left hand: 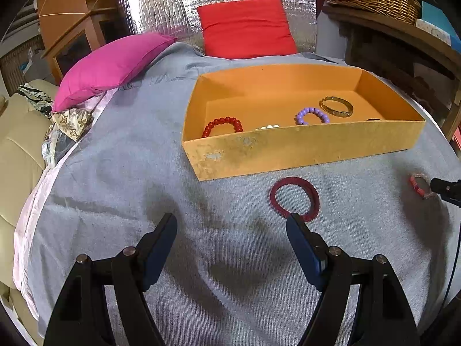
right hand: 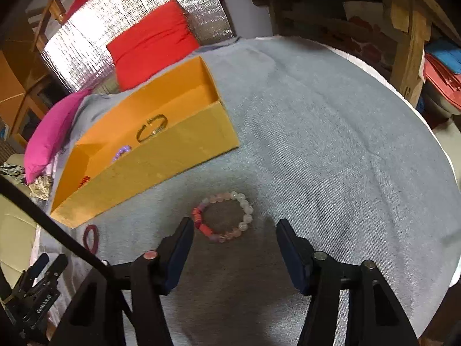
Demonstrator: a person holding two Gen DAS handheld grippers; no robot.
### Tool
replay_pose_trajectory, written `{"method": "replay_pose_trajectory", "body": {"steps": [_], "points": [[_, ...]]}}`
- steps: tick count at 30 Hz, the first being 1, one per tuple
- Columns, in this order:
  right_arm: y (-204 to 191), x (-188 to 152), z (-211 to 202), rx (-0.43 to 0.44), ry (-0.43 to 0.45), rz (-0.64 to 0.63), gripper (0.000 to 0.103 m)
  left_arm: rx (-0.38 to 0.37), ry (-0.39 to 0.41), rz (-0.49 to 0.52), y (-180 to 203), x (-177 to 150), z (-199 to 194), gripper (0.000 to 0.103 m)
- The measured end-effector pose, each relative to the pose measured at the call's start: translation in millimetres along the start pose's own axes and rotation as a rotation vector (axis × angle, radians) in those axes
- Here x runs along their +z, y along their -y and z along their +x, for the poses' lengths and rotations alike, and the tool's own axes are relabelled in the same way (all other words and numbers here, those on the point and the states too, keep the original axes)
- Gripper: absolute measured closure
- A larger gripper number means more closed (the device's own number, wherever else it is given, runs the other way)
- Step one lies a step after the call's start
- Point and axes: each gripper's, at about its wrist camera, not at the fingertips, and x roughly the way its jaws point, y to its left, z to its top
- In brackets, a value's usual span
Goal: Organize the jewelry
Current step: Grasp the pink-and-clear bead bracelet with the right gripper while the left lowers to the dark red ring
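Right wrist view: right gripper (right hand: pixel 234 227) jaws open, straddling pale bead bracelet (right hand: pixel 223 217) on grey cloth, nothing gripped yet; next: drop, pinch, carry to orange box (right hand: pixel 161 155) at 10 o'clock; left gripper (left hand: pixel 232 225) wide, empty.

— Any writing you can make out anywhere?
— Only faint pale lettering on the left gripper (right hand: pixel 31 297), low at the near left of the right wrist view; it is too blurred to read.
— Nothing else?
— No.
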Motion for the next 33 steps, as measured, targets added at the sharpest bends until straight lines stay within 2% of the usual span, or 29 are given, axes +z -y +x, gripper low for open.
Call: {"method": "replay_pose_trajectory", "body": {"steps": [4, 7, 10, 13, 20, 25, 33], "points": [[-2.3, -1.4, 11.4, -0.031, -0.023, -0.013, 0.057, -0.001, -0.007, 0.0, 0.5, -1.0, 1.4, 0.024], [-10.5, -1.3, 14.1, -0.083, 0.001, -0.062, 0.065, 0.0, -0.014, 0.002, 1.0, -1.5, 3.8, 0.024], [-16.5, -3.1, 17.7, -0.107, 0.011, -0.089, 0.067, -0.001, -0.019, 0.001, 0.7, -2.0, 5.0, 0.024], [-24.6, -4.8, 17.9, -0.119, 0.018, -0.123, 0.076, -0.005, -0.025, 0.002, 0.9, -2.1, 6.5, 0.024], [-37.4, -10.1, 13.7, 0.013, -0.008, -0.114, 0.079, -0.024, -0.063, -0.002, 3.1, -4.3, 15.4, 0.024], [-32.6, -8.7, 3.1, 0.053, 0.015, -0.09, 0.079, -0.026, -0.088, -0.005, 4.2, -5.0, 24.1, 0.024], [-20.3, -6.3, 3.4, 0.057, -0.014, -0.06, 0.079, -0.065, -0.105, -0.032, 8.8, 2.5, 34.6, 0.024]]}}
